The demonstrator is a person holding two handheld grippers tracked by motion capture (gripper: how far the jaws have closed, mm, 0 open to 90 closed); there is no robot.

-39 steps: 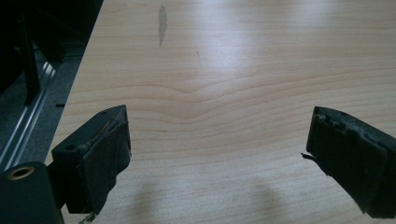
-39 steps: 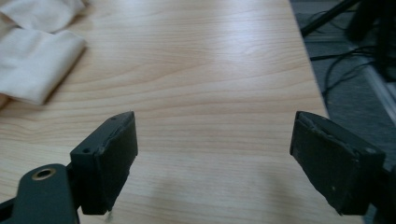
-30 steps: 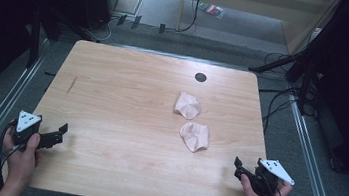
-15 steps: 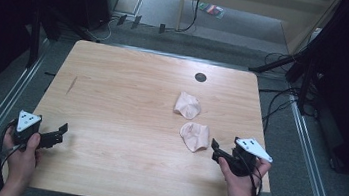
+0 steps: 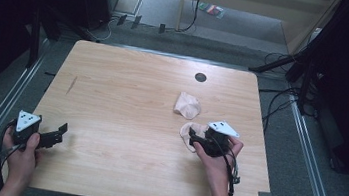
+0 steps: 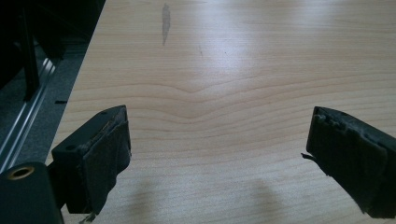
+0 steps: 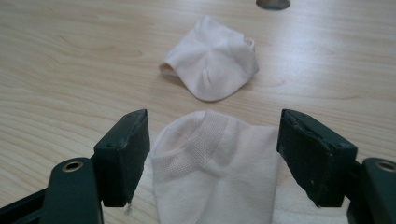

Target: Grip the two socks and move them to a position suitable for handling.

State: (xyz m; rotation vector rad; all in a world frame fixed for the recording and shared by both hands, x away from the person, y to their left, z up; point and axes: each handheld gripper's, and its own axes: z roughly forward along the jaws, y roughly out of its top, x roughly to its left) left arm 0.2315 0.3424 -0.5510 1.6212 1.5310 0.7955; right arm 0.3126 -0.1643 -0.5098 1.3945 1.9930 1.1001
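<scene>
Wooden desk [image 5: 126, 107] holds everything. At the left, the left gripper [image 5: 59, 137] rests spread wide with nothing in it. At the right, the right gripper [image 7: 212, 154] has been closing; the near pink sock [image 7: 219, 168] lies between its jaws, not yet squeezed. Another pink sock [image 7: 212, 58] lies just beyond.

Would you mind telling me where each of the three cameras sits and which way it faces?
High view: above the person's side, looking forward and down on the table; both forearms, left tongs and right tongs show.
Left gripper view: rides the left tongs, looking along open jaws over bare wood.
Right gripper view: rides the right tongs, jaws just closing either side of the near sock, far sock beyond.
Shared: high and right views both show the socks and the table's dark hole.
</scene>
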